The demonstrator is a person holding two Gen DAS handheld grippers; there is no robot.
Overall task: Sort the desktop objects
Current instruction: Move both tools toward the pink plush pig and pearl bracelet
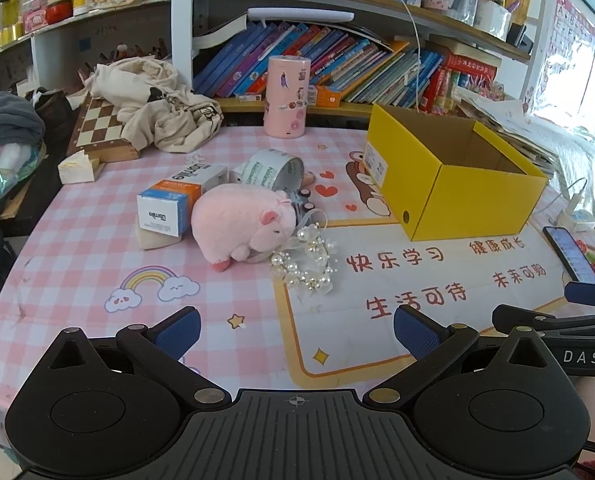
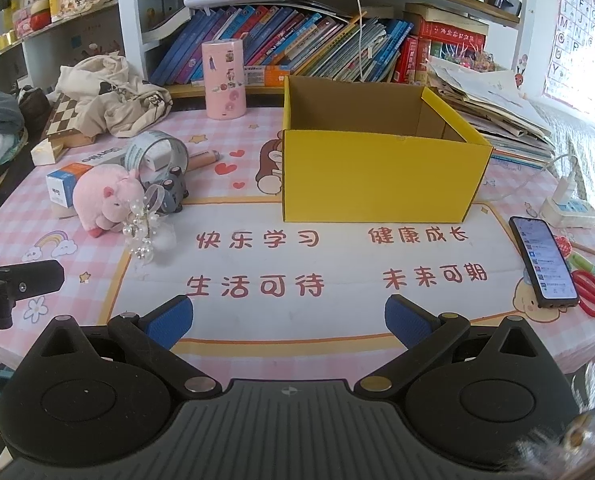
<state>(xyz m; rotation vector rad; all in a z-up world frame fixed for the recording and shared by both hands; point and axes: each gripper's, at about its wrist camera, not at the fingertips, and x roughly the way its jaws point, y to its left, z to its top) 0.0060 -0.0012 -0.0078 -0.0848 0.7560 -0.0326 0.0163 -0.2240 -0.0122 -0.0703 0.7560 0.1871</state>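
Note:
An open, empty yellow cardboard box (image 1: 453, 184) (image 2: 377, 176) stands on the pink checked desk mat (image 1: 77, 248) (image 2: 337, 264). Left of it lies a cluster: a pink plush pig (image 1: 243, 222) (image 2: 107, 196), a pearl hair ornament (image 1: 309, 264) (image 2: 145, 226), a roll of tape (image 1: 273, 170) (image 2: 157, 152), a white and orange carton (image 1: 177, 196) (image 2: 63, 184) and a small grey toy (image 2: 173, 192). My left gripper (image 1: 297, 330) is open and empty, in front of the pig. My right gripper (image 2: 289, 322) is open and empty, in front of the box.
A pink cylinder tin (image 1: 287, 96) (image 2: 224, 78) stands at the back. A chessboard (image 1: 101, 124) with a cream cloth bag (image 1: 157, 100) is at the back left. A phone (image 2: 543, 260), red scissors (image 2: 589, 292) and a power strip (image 2: 569, 208) lie right. Bookshelves rise behind.

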